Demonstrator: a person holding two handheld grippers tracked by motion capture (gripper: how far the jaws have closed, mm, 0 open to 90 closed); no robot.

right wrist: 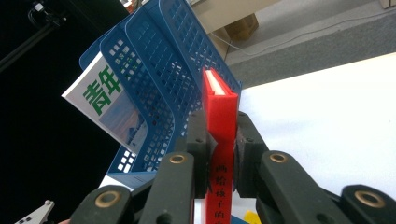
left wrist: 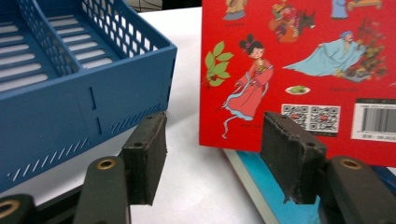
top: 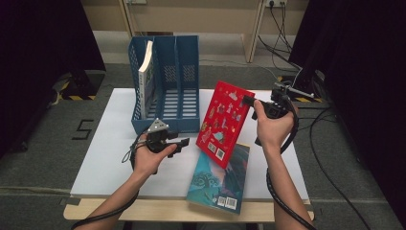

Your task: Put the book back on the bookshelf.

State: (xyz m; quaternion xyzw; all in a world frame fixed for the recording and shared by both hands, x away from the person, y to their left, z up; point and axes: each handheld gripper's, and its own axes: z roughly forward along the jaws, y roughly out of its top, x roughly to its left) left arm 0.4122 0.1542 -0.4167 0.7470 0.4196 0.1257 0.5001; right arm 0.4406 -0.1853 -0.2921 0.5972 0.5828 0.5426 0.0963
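Red book [top: 224, 123] stands tilted on the teal book [top: 221, 179], clamped by its spine in my right gripper [top: 250, 101]; my left gripper [top: 183, 142] gapes empty beside the blue file rack [top: 187, 67].

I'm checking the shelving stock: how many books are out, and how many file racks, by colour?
Red books: 1, the red illustrated book
Teal books: 1, flat on the table
White books: 1, in the rack
Blue plastic file racks: 1
Total: 4
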